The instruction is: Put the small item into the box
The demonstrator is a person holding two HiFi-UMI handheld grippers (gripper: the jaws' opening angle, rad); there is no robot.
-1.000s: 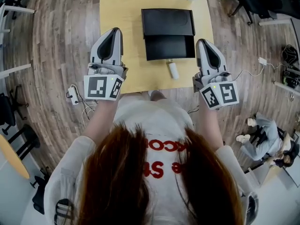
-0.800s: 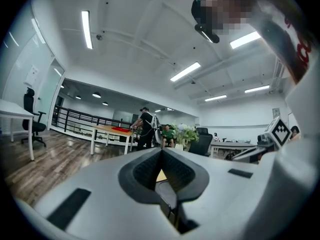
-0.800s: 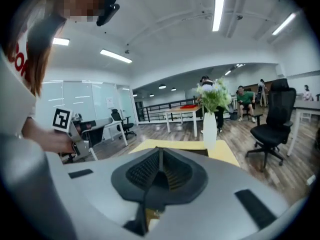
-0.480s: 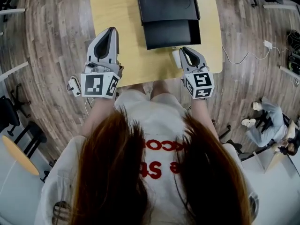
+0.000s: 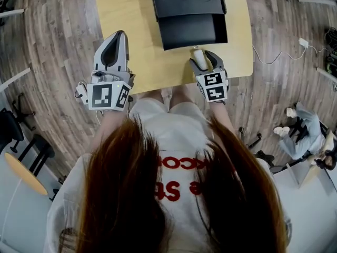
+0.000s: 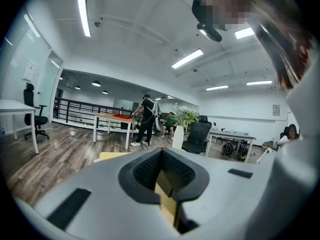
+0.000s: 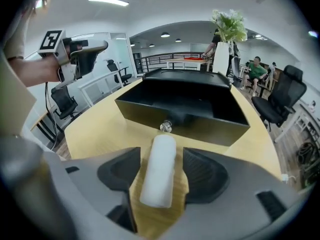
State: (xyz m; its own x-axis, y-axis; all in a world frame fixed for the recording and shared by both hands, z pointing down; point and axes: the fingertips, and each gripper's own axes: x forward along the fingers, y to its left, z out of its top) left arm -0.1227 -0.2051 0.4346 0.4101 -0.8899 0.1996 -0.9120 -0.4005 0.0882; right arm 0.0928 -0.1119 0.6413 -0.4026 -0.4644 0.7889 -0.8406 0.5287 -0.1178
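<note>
My right gripper (image 7: 161,156) is opening, white tube (image 7: 159,176) lying lengthwise between its jaws on the counter (image 7: 100,129), long axis aimed straight at the box (image 7: 180,115) just ahead.

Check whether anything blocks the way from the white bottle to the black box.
Nothing visible. The white bottle lies between the right gripper's opening jaws; only bare table separates it from the black box's front wall.
</note>
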